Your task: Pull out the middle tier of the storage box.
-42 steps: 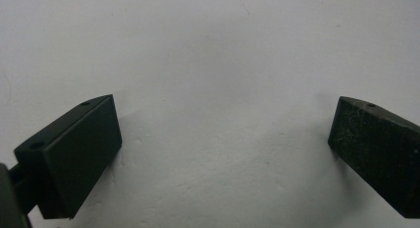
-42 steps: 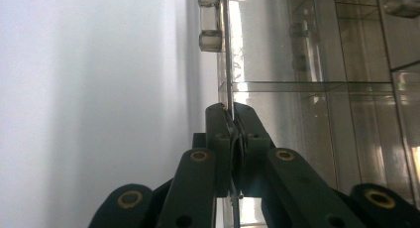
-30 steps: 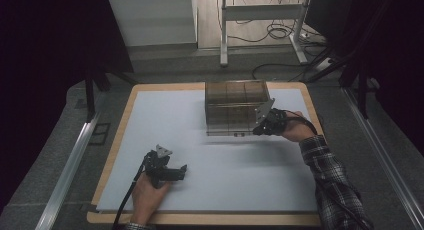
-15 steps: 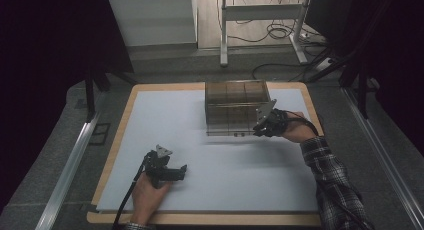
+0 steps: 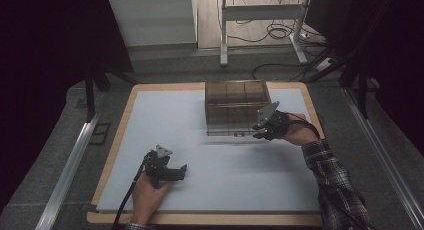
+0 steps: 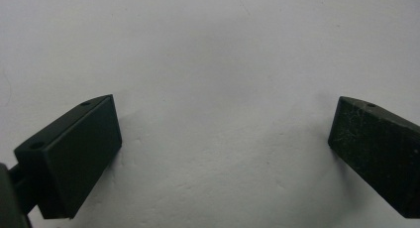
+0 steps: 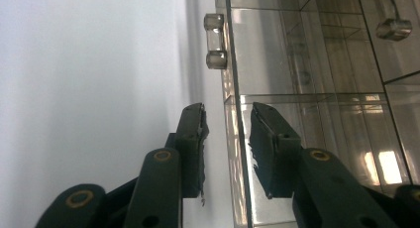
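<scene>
High view: a clear, smoke-tinted plastic organiser box (image 5: 235, 107), rectangular and split by thin inner walls into compartments, is standing on a pale matte mat (image 5: 200, 190) framed by a light wooden table edge (image 5: 115, 155), toward the far right of the mat. The right gripper (image 5: 258, 131), matte black with a grey three-cornered plate on top, is sitting at the box's near right corner, held by a hand in a plaid sleeve (image 5: 332, 182). The left gripper (image 5: 182, 171) is lying low on the mat near the front left, well apart from the box.

Right gripper view: the black jaws are straddling the thin glossy edge of the box's lid (image 7: 236, 139), one pad on each side with a slim gap showing at both faces; the jaws have just been opening and are no longer pressing the panel. A small clear cylindrical hinge (image 7: 216, 41) is sitting farther along that edge.

Left gripper view: the two blocky, flat-faced pads (image 6: 74, 153) are standing wide apart over the bare, faintly grained mat, holding nothing.
</scene>
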### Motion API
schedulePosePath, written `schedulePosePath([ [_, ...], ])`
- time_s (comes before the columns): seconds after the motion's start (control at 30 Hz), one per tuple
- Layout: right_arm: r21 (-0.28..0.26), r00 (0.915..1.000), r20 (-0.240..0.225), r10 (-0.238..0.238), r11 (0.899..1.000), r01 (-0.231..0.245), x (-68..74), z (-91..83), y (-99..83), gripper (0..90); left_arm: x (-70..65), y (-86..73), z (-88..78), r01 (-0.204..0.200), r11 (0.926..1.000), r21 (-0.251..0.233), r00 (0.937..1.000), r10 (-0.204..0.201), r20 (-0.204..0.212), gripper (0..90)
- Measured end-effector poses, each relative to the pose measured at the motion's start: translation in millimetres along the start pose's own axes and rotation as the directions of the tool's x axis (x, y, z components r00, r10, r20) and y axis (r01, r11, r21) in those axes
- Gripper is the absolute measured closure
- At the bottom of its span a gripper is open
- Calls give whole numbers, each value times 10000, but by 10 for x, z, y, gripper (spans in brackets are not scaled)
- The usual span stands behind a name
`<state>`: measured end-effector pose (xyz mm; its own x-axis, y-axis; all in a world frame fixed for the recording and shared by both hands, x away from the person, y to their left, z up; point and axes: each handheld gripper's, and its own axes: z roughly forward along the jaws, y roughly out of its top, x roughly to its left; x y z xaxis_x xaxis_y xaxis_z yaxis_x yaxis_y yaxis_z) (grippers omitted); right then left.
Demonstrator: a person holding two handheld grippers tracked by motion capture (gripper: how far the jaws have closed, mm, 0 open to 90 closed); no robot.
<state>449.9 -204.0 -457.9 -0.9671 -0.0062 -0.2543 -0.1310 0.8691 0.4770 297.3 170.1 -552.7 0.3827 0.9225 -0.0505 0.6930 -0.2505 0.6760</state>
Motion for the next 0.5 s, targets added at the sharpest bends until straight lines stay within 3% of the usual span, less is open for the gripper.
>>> schedulePosePath([
  [0.5, -324, 9979, 497, 414, 9987, -398, 134, -66, 52, 554, 0, 0, 0, 4, 10000, 1, 10000, -4, 0, 0],
])
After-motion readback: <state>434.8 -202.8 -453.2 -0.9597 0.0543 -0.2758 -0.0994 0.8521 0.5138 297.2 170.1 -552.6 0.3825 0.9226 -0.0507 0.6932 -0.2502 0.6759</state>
